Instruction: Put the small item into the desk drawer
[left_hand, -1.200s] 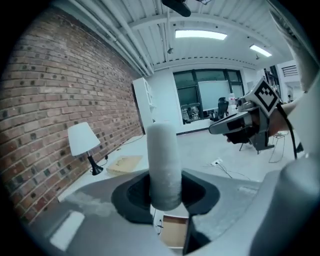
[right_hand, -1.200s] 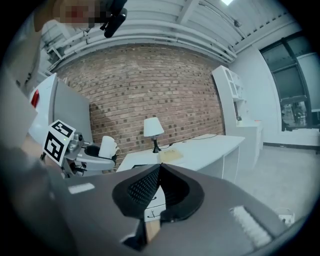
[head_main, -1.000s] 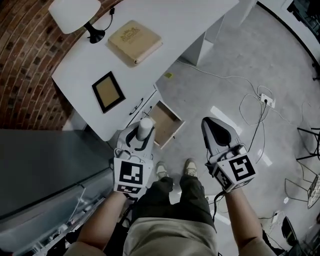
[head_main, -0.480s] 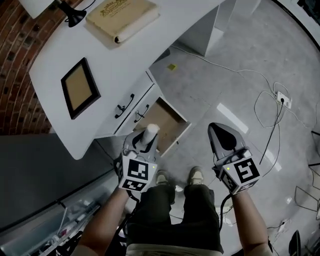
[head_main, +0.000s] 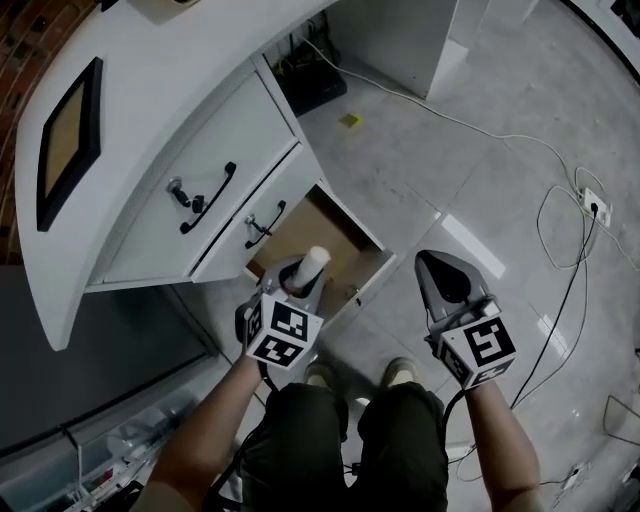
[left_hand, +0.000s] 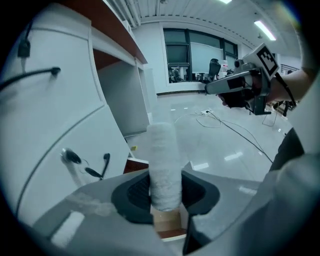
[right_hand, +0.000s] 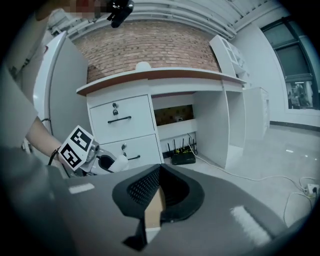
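In the head view my left gripper (head_main: 300, 276) is shut on a small white roll (head_main: 313, 261), which stands up out of the jaws. It hangs over the near left part of the open bottom drawer (head_main: 372, 262), whose brown inside shows. The left gripper view has the roll (left_hand: 163, 162) clamped upright between the dark pads of the left gripper (left_hand: 165, 194), with the brown drawer (left_hand: 137, 165) just beyond. My right gripper (head_main: 433, 263) is shut and empty, over the floor to the right of the drawer. In its own view the right gripper (right_hand: 159, 171) faces the desk.
Two closed drawers with black handles (head_main: 207, 186) sit above the open one in the white desk (head_main: 150, 90). A framed picture (head_main: 66, 140) lies on the desktop. Cables and a socket strip (head_main: 591, 206) trail on the floor at the right. The person's knees fill the bottom.
Both grippers and the head view have dropped toward the floor, so the desk front and open drawer look larger. The left gripper still grips the roll, closer to the drawer.
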